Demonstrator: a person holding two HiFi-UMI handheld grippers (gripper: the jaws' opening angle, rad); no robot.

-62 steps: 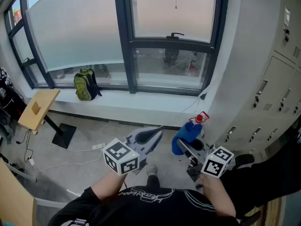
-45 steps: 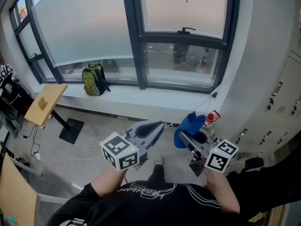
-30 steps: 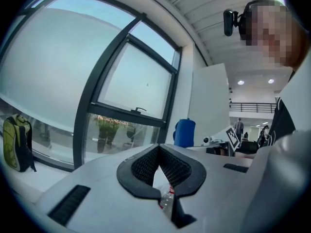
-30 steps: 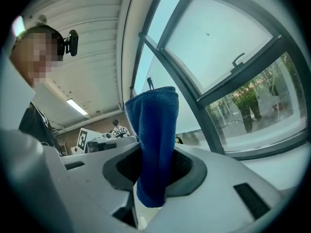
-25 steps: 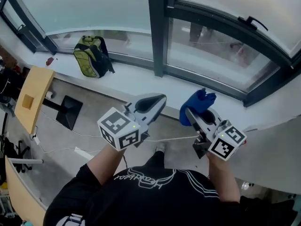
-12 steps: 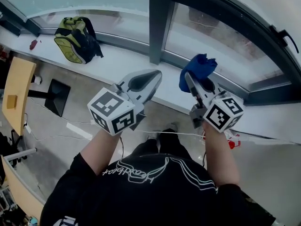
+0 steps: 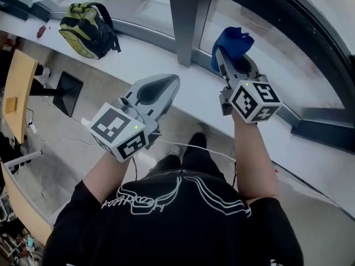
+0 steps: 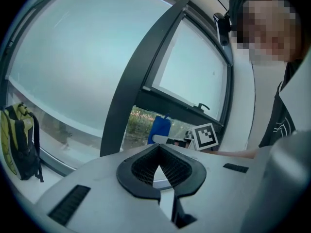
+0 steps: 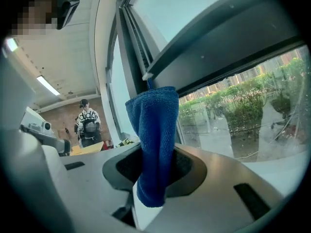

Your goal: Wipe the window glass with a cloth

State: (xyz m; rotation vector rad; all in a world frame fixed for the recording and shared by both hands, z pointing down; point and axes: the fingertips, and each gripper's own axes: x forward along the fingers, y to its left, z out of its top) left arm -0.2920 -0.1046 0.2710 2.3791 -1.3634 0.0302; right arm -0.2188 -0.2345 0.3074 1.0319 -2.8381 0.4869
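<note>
My right gripper (image 7: 228,55) is shut on a blue cloth (image 7: 231,41), which sticks up past its fingertips. It is held up close to the lower window glass (image 7: 266,49), just right of the dark mullion (image 7: 186,15). In the right gripper view the blue cloth (image 9: 155,135) hangs out of the shut right gripper (image 9: 154,154), with the window glass (image 9: 243,110) right behind it; I cannot tell whether they touch. My left gripper (image 7: 168,82) is shut on nothing and hovers over the white sill (image 7: 150,57). Its own view shows the left gripper (image 8: 158,149) pointing at the frame, with the cloth (image 8: 159,129) beyond.
A green backpack (image 7: 89,29) leans on the sill at the left. A wooden side table (image 7: 16,87) stands on the floor at the far left, with cables around it. A window handle (image 8: 201,107) sits on the upper frame. A person (image 9: 87,123) stands far back in the room.
The person has stepped up to the window. Both grippers have risen and moved forward, and the right one has carried the cloth from floor level up to the lower pane.
</note>
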